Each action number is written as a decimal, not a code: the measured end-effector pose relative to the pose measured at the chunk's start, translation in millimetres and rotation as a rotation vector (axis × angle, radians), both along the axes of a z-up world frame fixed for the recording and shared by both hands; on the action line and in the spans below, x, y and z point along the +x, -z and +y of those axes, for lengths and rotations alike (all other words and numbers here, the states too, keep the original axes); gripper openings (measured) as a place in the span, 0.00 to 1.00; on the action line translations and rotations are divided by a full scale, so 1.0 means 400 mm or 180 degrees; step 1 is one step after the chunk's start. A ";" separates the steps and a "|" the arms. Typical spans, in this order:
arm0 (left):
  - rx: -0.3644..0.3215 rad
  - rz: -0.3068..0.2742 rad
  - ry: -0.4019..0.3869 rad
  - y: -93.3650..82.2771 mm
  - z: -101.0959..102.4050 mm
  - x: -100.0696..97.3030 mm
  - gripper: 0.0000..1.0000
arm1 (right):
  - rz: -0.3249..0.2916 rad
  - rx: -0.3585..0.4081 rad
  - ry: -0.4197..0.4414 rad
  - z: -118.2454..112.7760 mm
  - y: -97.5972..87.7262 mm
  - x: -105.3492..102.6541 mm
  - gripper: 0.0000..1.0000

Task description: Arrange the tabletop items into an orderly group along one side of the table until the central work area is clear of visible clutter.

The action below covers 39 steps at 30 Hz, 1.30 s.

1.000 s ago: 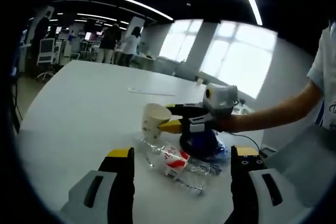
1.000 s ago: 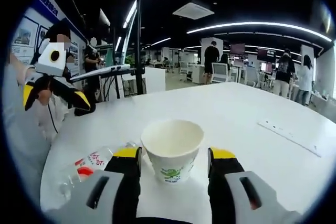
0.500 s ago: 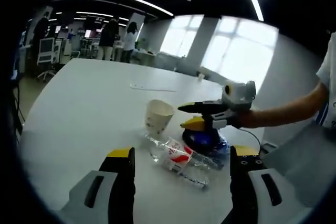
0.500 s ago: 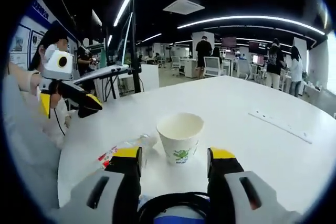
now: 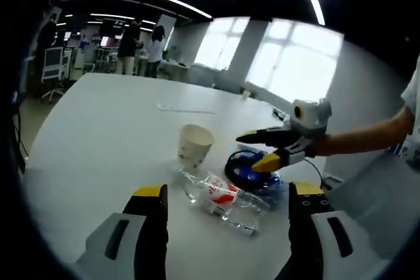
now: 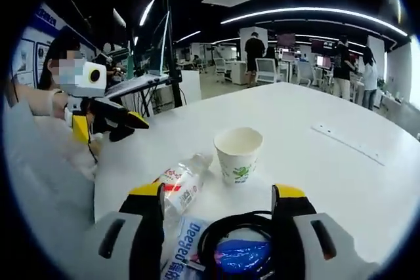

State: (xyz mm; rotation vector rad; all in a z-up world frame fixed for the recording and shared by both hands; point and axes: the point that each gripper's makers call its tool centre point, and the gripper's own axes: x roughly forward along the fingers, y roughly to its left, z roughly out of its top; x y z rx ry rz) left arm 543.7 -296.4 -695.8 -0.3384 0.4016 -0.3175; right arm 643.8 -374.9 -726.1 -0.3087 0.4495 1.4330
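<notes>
**Both grippers open, items grouped near the table edge**

My left gripper (image 5: 225, 195) and right gripper (image 6: 216, 195) hold nothing, jaws spread. The paper cup (image 6: 238, 154) stands upright on the white table (image 6: 315, 162), just beside the lying water bottle (image 6: 182, 181) and blue packet (image 6: 236, 254).

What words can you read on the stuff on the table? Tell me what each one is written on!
"Deeg": blue letters on the white packet lying under the black cable coil; the rest is cut off.
Plastic bottle: red and white label with writing, too blurred to read.
Paper cup: a green print, too small to read.
Wall posters: blue lettering, too blurred to read.
</notes>
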 end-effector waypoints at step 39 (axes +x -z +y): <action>-0.0405 -0.0146 0.0164 0.004 -0.006 0.012 0.72 | 0.0204 -0.0566 0.0380 -0.099 -0.004 -0.105 0.62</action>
